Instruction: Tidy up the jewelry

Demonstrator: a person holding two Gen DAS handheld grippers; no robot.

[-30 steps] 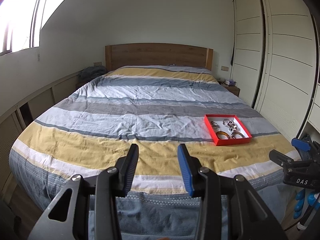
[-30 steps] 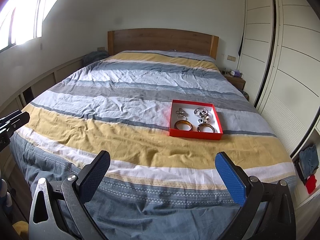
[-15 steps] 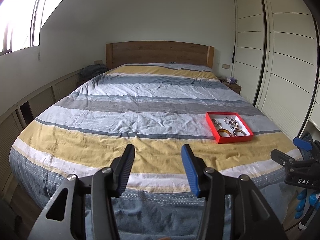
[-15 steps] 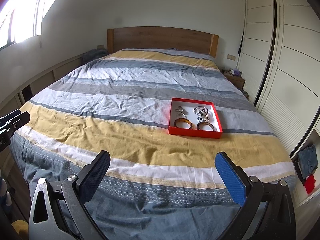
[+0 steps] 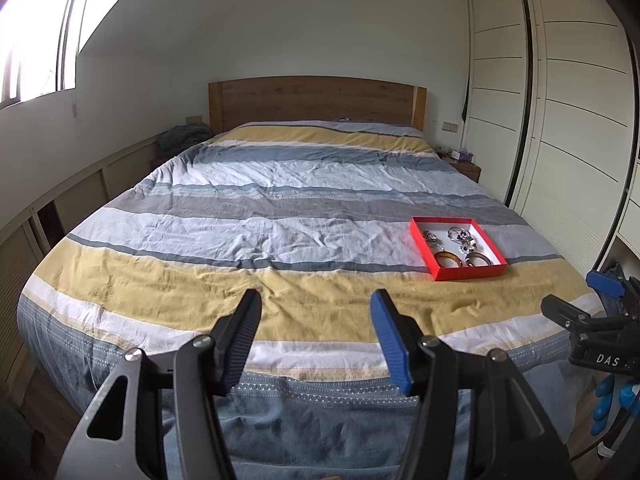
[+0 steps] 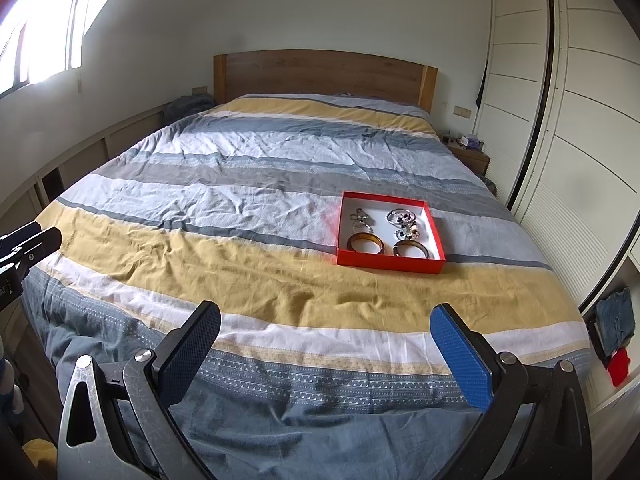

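Tray: red tray (image 6: 390, 263) rests on the bed (image 6: 240, 264), toward its right side, holding two amber bangles (image 6: 365, 242) and silver pieces (tangled).
Left hand-held gripper (image 5: 316, 338): level over the bed's foot, partly spread, empty.
Right hand-held gripper (image 6: 325, 354): level at the bed's foot facing the tray, spread wide, empty.

Red tray (image 6: 390, 262), seemingly amber bangles (image 6: 365, 242), yellow-grey-white striped duvet (image 6: 240, 216).

We find the tray (image 6: 390, 266) on the bed (image 6: 240, 216) at our one o'clock, two bangles (image 6: 365, 242) along its near side, smaller jewelry (image 6: 401, 220) behind them, headboard (image 6: 324, 74) at twelve.
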